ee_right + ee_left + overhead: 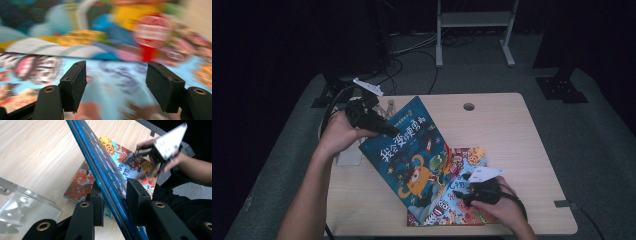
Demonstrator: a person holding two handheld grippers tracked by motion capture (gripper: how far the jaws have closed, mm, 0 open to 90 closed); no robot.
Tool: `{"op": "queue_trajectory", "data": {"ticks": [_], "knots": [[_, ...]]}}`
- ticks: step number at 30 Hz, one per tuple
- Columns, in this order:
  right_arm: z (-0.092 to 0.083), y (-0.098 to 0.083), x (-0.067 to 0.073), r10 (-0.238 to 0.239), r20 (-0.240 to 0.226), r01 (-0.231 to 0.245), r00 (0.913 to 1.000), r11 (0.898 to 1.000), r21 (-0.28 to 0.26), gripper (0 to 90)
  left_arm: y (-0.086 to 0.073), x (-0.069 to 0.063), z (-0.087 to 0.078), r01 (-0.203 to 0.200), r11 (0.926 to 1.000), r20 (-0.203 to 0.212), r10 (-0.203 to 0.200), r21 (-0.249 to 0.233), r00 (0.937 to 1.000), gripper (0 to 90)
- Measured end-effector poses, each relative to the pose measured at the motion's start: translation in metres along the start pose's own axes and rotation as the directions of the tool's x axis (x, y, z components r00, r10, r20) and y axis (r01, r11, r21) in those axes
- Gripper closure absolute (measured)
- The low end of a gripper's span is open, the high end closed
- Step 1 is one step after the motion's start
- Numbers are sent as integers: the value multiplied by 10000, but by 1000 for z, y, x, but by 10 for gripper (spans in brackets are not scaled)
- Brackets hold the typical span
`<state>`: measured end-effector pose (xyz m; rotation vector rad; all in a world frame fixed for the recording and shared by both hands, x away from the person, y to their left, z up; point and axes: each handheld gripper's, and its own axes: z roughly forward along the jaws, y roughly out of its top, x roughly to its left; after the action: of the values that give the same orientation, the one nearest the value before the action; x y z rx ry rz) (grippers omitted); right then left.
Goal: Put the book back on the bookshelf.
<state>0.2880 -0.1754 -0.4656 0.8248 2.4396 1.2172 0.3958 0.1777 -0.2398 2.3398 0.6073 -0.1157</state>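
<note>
We've got the left gripper [113, 195] clamped on the blue picture book's [407, 150] spine-side edge (thin, stiff, slick cover); right gripper [469, 192] jaws apart, pressing lower book [467, 210].

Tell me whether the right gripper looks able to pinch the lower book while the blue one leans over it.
Probably yes: the right gripper already rests on the lower book, whose near right part lies uncovered; the blue book leans over its left part.

Wooden table [512, 135], grey floor [602, 130], dark room.
</note>
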Motion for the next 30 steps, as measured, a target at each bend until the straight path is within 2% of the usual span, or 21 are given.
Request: {"op": "queue_trajectory", "data": {"ticks": [2,4,5,8,10,13,17,19,21,23,25,27,30], "knots": [[-10,-7,-18,505,573,-496,9971,9986,-180,318,6,-2,-1,-85,9999,-66,86,132,9999,695],[-19,-15,-36,1021,1226,-969,9872,9941,-477,315,13,-4,-2,-155,9995,-132,158,270,9998,703],[-24,-19,-45,1309,1505,-1248,9799,9910,-492,310,16,-5,-2,-185,9993,-140,190,313,9997,707],[-34,-31,-68,1758,2450,-1707,9535,9844,-418,311,25,-10,-2,-336,9984,-198,345,458,9992,721],[-38,-38,-81,2125,2830,-2103,9353,9769,-385,306,30,-12,-3,-396,9974,-246,411,600,9989,729],[-41,-46,-97,2341,3485,-2396,9076,9705,-279,303,36,-15,-4,-423,9965,-314,446,718,9985,742],[-42,-57,-114,2754,3934,-2884,8771,9571,-270,297,43,-18,-7,-491,9948,-410,529,890,9978,763],[-40,-62,-119,2943,4037,-3167,8663,9485,-120,296,46,-21,-10,-521,9937,-479,571,995,9972,775],[-37,-65,-122,3050,4089,-3365,8601,9417,53,295,49,-24,-12,-599,9923,-583,665,1085,9961,787],[-35,-67,-122,3094,4258,-3471,8503,9377,118,294,52,-29,-13,-720,9909,-662,799,1141,9946,798],[-34,-69,-123,3146,4301,-3560,8462,9343,171,285,54,-32,-15,-789,9896,-635,870,1204,9942,816],[-33,-71,-125,3321,4255,-3676,8418,9300,16,280,54,-37,-17,-1088,9863,-705,1181,1237,9905,825],[-33,-72,-126,3455,4299,-3776,8342,9259,-114,261,54,-40,-18,-1096,9855,-910,1219,1292,9884,825]]}}
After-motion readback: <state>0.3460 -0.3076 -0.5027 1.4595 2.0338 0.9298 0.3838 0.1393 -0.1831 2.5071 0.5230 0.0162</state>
